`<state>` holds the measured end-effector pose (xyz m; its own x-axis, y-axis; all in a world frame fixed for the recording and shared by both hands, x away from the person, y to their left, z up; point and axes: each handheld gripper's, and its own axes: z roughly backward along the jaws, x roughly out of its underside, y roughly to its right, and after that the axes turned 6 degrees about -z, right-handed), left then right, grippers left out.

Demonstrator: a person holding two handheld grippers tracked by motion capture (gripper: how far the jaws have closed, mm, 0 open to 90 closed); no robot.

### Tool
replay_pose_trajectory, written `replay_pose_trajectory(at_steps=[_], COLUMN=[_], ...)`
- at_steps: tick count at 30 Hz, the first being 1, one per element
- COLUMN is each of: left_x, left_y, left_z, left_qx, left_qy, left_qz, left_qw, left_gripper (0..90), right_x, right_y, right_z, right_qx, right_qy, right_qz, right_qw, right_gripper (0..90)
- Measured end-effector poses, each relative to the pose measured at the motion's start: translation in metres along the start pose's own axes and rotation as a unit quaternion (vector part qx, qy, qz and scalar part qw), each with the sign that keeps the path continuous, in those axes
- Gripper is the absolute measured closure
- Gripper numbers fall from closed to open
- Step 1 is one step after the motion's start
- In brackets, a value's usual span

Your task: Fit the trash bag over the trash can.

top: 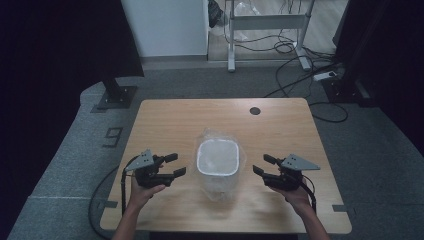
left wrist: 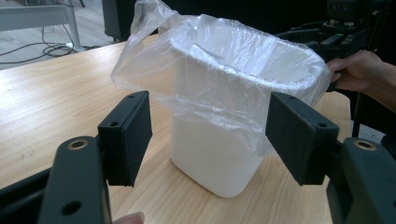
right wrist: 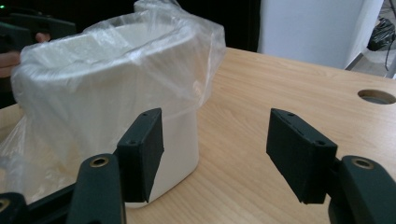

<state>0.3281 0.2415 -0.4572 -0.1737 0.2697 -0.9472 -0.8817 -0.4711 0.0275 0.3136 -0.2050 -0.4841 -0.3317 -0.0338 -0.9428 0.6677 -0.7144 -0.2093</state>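
A small white bin [top: 218, 159] stands near the middle of the wooden table [top: 170, 115], lined with a clear plastic bag [left wrist: 219, 74] that folds over its rim and hangs down the sides. My left gripper [top: 175, 165] is open just left of the bin, jaws pointing toward it, nothing between them. My right gripper [top: 264, 165] is open just right of the bin, also apart from it. In the left gripper view the bin [left wrist: 215, 154] sits ahead between the open jaws. In the right gripper view the bin [right wrist: 112, 116] stands ahead to the left.
A round cable hole [top: 255, 110] sits at the table's far right. Beyond the table lie cables [top: 300, 65], a power strip [top: 325, 76] and a metal desk frame [top: 265, 30] on the floor. Dark curtains hang at both sides.
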Motion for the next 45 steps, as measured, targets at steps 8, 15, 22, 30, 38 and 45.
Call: replay_pose_trajectory(at_steps=[8,15,22,30,38,45], left_x=[-0.006,-0.018,-0.043,-0.056,-0.064,-0.074], left_y=[-0.001,-0.008,-0.019,-0.024,-0.020,-0.020], left_z=[-0.004,-0.007,-0.018,-0.033,-0.047,-0.064], left_qx=[-0.001,0.010,0.041,0.075,0.092,0.113], left_qy=[0.004,0.006,-0.001,-0.020,-0.040,-0.068], left_qz=[-0.001,-0.008,-0.025,-0.034,-0.047,-0.060], left_qw=[1.0000,0.9999,0.9989,0.9964,0.9939,0.9895], left_gripper=[33.2,35.0,36.8,37.1,37.0,38.0], right_x=[0.010,0.017,0.024,0.034,0.042,0.042], right_y=[-0.004,-0.009,-0.013,-0.015,-0.014,-0.015], right_z=[-0.001,-0.001,0.005,0.013,0.012,0.015], right_qx=[-0.009,-0.014,-0.014,-0.013,-0.018,-0.021], right_qy=[-0.004,-0.006,-0.007,-0.008,-0.017,-0.014], right_qz=[-0.005,-0.008,-0.011,-0.020,-0.025,-0.024], right_qw=[0.9999,0.9998,0.9998,0.9997,0.9994,0.9994], right_gripper=[36.4,36.4,36.1,35.8,35.6,35.6])
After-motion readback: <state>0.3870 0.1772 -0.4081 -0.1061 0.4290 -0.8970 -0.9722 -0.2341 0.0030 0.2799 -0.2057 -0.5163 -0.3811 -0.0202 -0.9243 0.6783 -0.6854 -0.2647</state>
